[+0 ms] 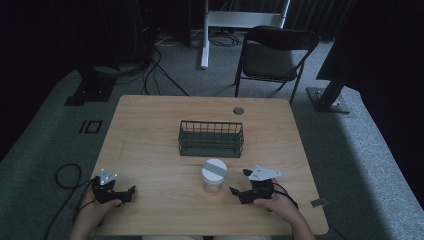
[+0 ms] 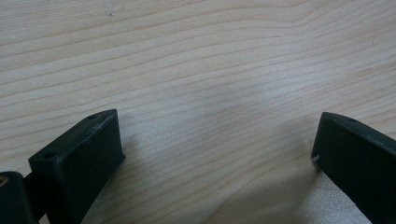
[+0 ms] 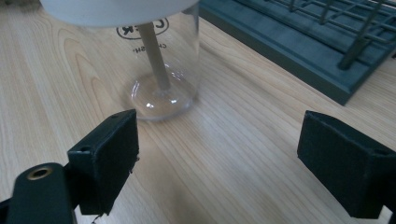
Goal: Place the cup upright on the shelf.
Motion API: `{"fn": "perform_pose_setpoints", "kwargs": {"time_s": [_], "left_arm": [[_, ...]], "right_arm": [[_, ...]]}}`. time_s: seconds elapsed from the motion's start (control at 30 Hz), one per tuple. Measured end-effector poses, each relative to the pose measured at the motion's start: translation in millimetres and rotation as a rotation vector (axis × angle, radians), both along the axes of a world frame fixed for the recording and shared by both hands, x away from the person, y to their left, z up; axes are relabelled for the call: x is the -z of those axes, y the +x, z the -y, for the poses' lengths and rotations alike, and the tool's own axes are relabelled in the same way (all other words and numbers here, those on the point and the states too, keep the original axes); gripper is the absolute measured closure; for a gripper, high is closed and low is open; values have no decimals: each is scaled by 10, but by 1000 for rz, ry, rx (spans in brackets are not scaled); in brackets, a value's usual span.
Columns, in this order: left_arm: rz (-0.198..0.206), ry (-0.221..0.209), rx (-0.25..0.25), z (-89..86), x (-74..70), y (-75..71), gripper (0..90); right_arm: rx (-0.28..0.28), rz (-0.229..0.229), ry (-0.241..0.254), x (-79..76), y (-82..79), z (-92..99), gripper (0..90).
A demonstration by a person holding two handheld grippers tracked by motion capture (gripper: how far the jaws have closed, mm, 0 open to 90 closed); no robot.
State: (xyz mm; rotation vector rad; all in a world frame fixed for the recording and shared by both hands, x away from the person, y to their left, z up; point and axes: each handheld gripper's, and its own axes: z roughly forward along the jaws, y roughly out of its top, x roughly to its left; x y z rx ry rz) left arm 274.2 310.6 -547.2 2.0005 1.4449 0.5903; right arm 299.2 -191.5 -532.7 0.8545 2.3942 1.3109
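Right gripper view: clear jar (image 3: 161, 70), white lid, 1 tan stick inside, near spread-jawed, empty right tool (image 3: 217, 144).

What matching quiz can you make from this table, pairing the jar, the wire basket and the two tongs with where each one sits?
Things:
1. clear jar
2. wire basket
3. left tongs
4. right tongs

Places:
A. near edge, at the table's left, open over bare wood
B. middle of the table, behind the jar
C. just right of the jar, open
D. in front of the basket, white lid on

Pairs: 1-D, 2-B, 3-A, 4-C
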Motion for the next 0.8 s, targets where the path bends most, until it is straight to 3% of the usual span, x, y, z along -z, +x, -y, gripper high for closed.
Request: {"fn": "perform_pose_setpoints", "kwargs": {"time_s": [0.43,0.8], "left_arm": [[0,0,0,0,0,0,20],[1,-1,0,0,1,0,20]], "right_arm": [[-73,22,25,-8,-18,-292,125],[-98,32,92,-21,-18,-450,126]]}}
